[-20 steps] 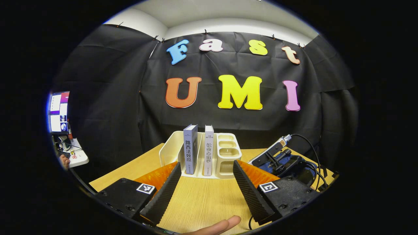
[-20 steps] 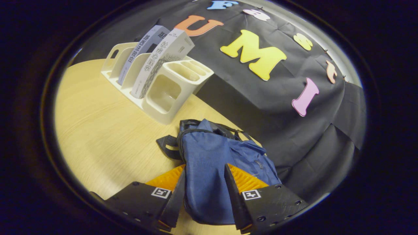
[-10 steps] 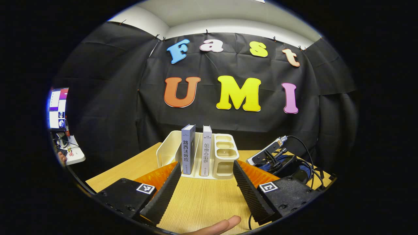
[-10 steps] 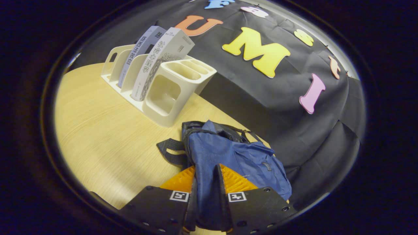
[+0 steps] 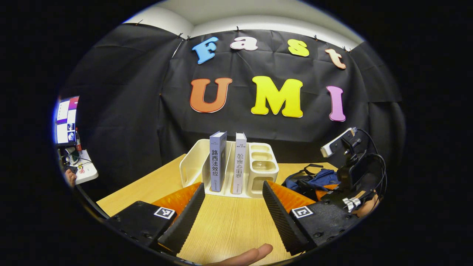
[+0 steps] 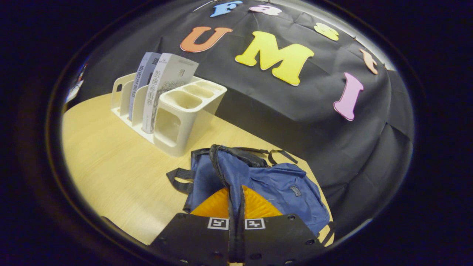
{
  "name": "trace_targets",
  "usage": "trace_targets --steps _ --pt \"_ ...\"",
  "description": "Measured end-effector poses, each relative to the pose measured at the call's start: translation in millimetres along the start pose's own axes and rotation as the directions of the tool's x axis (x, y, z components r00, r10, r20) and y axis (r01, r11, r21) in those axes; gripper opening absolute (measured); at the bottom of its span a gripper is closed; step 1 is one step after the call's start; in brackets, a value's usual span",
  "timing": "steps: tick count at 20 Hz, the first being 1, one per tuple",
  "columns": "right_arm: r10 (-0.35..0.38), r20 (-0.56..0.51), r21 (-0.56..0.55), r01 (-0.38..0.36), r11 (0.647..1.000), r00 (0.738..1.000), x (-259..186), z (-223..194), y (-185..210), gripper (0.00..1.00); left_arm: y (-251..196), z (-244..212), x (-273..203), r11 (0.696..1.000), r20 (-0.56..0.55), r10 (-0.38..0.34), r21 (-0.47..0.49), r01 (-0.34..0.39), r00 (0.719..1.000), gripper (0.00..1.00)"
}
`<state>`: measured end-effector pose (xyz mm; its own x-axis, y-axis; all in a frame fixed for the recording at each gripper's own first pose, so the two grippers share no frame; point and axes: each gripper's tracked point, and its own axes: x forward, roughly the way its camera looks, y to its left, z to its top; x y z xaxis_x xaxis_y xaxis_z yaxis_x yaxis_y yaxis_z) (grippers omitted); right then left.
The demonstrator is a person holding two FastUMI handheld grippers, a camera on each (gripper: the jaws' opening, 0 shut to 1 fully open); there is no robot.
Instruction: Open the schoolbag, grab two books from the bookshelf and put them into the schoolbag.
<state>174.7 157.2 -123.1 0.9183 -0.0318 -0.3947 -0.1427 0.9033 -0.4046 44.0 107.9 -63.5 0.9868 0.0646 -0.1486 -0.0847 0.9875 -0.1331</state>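
Right gripper view: right hand-held gripper pinching schoolbag fabric.

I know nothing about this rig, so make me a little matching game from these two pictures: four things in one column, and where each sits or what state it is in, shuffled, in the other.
Things:
1. blue-grey book
2. schoolbag
3. left gripper
4. right gripper

Places or states:
A. lying flat on the wooden table, beside the rack
B. fingers spread wide, nothing between them
C. standing upright in the white rack
D. fingers closed together over the bag's fabric

Pairs: 1-C, 2-A, 3-B, 4-D
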Motion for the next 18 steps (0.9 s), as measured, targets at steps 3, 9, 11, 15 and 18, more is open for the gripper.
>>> trace_targets --steps 3,9,11,15,18 --pt "0.037 0.028 0.036 -0.038 0.999 0.999 -4.5 9.7 -20.0 0.01 -11.3 -4.4 6.1 0.999 0.002 -0.025 0.043 0.025 1.0 0.98" --pt "0.123 0.095 0.116 -0.134 0.984 0.988 -10.0 21.3 -61.6 0.01 -34.0 -18.8 23.9 0.996 -0.019 -0.043 0.08 0.045 0.999 0.99" --pt "0.153 0.115 0.133 -0.167 0.977 0.982 -11.2 23.5 -74.3 0.01 -45.1 -19.0 28.5 0.993 -0.002 -0.051 0.105 0.051 0.999 0.99" --pt "0.189 0.153 0.146 -0.211 0.966 0.97 -10.5 36.3 -104.5 0.01 -61.0 -16.2 42.0 0.996 0.007 -0.071 0.049 0.07 0.997 0.99" --pt "0.208 0.178 0.16 -0.237 0.958 0.962 -15.2 50.8 -121.9 0.01 -56.6 -11.8 60.6 0.998 0.01 -0.06 0.005 0.06 0.998 0.99"
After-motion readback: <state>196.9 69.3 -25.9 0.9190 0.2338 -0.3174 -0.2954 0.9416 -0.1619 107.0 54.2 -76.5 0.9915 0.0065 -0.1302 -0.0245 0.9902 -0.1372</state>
